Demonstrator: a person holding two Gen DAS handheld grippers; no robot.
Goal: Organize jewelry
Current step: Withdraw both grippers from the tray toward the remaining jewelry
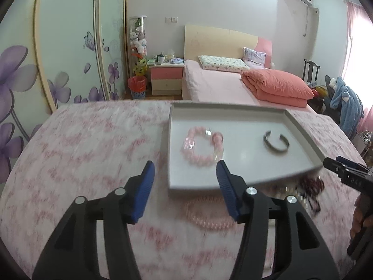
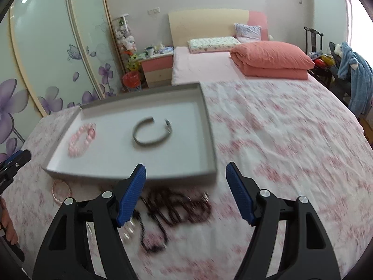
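**Two bracelets in the tray, more jewelry loose on the cloth**

Left gripper point(image 1: 185, 182) with jaws apart, nothing between them, hanging over the near edge of the grey tray point(image 1: 300, 126). Right gripper point(image 2: 185, 185) likewise apart and empty, near the tray's near right corner.

Inside the tray, two pieces: one pink bead bracelet point(image 1: 202, 148) toward its left side, one open metal bangle point(image 1: 276, 142) toward the middle, well apart from each other. Both beyond the fingertips, untouched.

On the pink flowered cloth point(image 2: 291, 140), just outside the tray's near edge: one dark beaded necklace point(image 2: 177, 207) in a tangled heap between the right gripper's fingers, one thin pink ring-shaped bracelet point(image 2: 61, 191) to its left, a few pale beads point(image 2: 129, 229) beside the left finger, blurred.

Behind, a bed with one folded orange quilt point(image 2: 271, 59).
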